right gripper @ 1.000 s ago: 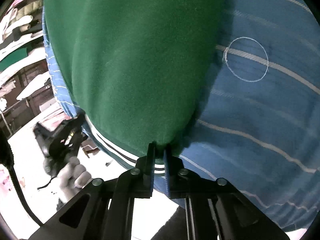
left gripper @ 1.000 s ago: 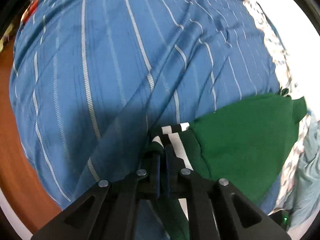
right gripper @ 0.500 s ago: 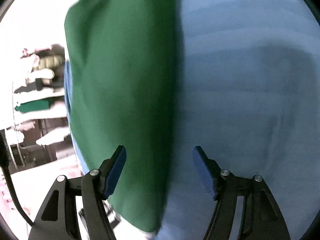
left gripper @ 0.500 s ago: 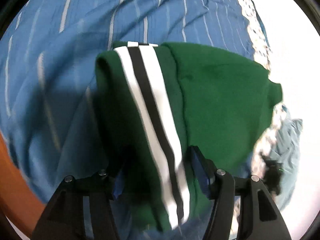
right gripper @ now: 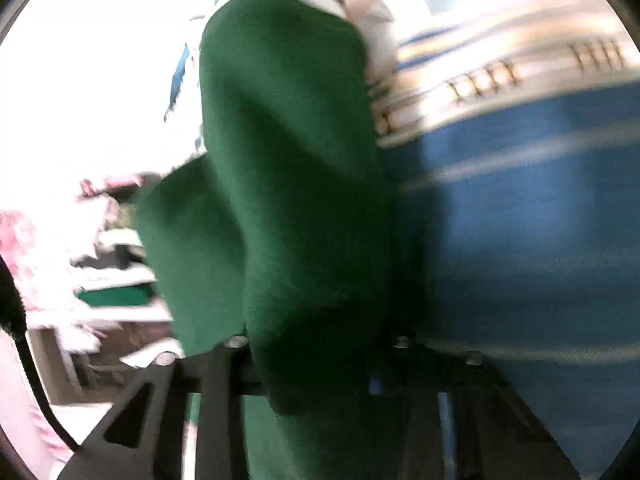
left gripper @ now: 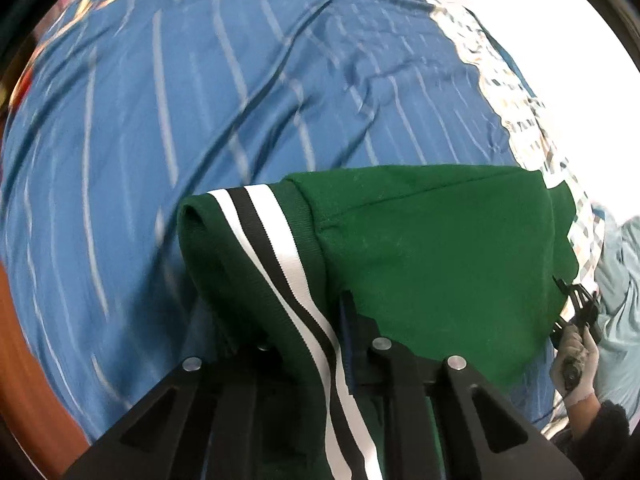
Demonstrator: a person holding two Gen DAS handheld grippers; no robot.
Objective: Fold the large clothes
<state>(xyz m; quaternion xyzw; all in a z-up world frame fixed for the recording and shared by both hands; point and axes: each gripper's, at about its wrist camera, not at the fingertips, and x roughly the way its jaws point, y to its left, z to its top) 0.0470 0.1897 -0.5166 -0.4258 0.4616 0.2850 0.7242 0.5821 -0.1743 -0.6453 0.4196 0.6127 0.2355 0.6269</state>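
A folded dark green garment with a white and black striped band lies on the blue striped bedsheet. My left gripper sits low at the striped edge, its jaws closed in on the thick fold, the left finger hidden under cloth. In the right wrist view the green garment bulges between the jaws of my right gripper; the fingertips are hidden by cloth and blur. The right gripper and gloved hand also show in the left wrist view at the garment's far right edge.
A patterned border edges the sheet. A light blue cloth lies at the right. Brown wood shows at the lower left. Shelves with stacked clothes stand to the left in the right wrist view.
Both grippers opened half a second ago, letting go of the garment edge. Now both have pushed down around the thick folded edge, with jaws narrower around the cloth. Both views are blurred by motion.
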